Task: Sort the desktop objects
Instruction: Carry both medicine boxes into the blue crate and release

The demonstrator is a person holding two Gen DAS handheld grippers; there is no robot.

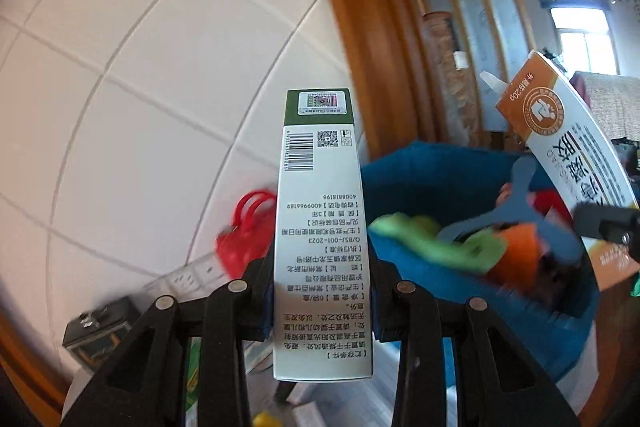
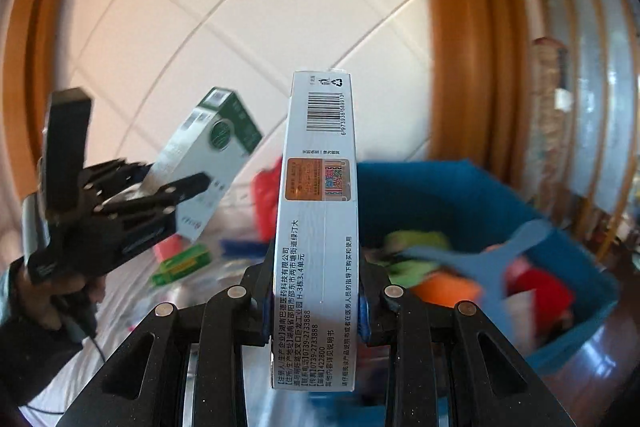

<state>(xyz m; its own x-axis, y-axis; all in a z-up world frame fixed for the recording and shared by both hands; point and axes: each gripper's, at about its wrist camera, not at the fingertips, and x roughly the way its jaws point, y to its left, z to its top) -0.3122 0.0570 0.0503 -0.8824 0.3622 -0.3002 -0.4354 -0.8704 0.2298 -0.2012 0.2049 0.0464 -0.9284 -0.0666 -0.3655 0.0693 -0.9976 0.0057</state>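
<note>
My left tongs are clamped on a tall green-and-white cardboard box with a barcode, held upright in the air. My right tongs are clamped on a long white cardboard box with an orange label, also upright. Beyond both boxes stands a blue fabric storage bin, holding blurred green, orange and red soft things and a blue flat plastic hanger. On the counter lie a red plastic bag and a small green packet. Behind is a white tiled wall between brown wooden frames.
</note>
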